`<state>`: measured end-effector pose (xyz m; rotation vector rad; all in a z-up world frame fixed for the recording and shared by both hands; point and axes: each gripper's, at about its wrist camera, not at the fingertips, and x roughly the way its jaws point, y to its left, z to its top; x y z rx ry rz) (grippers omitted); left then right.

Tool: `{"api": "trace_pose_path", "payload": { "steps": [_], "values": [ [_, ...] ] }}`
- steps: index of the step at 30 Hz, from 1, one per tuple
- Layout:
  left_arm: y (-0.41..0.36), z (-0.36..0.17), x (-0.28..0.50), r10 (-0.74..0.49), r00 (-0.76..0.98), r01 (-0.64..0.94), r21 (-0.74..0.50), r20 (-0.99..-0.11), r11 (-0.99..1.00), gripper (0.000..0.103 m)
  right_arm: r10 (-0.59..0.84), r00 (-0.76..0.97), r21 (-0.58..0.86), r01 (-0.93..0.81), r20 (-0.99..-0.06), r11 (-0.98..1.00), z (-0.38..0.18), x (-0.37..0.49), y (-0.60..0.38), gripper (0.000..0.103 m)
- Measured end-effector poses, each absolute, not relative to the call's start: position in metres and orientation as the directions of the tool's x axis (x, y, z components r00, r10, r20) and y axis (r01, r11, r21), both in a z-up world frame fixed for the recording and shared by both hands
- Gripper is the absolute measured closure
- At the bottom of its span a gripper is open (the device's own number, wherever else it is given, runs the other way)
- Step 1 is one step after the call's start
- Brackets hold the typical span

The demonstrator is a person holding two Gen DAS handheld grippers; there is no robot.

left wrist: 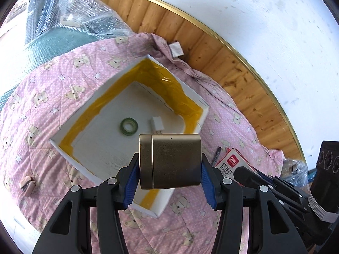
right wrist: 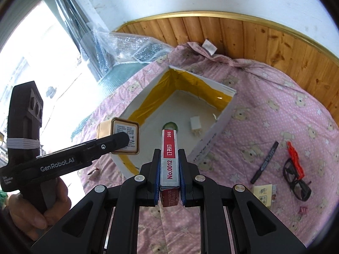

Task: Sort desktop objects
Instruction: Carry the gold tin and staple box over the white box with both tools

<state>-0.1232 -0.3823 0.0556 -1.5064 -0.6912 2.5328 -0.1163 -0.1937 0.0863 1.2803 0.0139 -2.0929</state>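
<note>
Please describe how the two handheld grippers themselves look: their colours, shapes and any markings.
Both grippers are black plastic, with angular linkage arms joined by round silver rivets. Blue ribbed pads line the jaws of the left gripper and the right gripper. The right wrist view shows the left gripper's side printed "GenRobot.AI" in white, its upright block with round lenses, and a white elastic band wrapped around it. No sleeve is visible.

Tin [left wrist: 175,162] between left claw pads: dull bronze. Staple box [right wrist: 169,158] in right claw: red and white. Tray [left wrist: 63,146] ahead: white, yellow tape lining. Blanket [left wrist: 42,97] beneath: pink, white dots, bears, stars. Tape roll [left wrist: 129,125] in tray: green.
</note>
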Motion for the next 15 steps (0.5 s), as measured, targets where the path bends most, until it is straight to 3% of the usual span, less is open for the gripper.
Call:
{"api": "trace_pose_path", "payload": {
  "steps": [15],
  "values": [
    [-0.419, 0.038, -0.186, 0.298, -0.499, 0.129, -0.41, -0.814, -0.903, 0.049, -0.53, -0.228, 0.317, 0.59, -0.817, -0.743, 0.068, -0.137, -0.246, 0.088]
  ]
}}
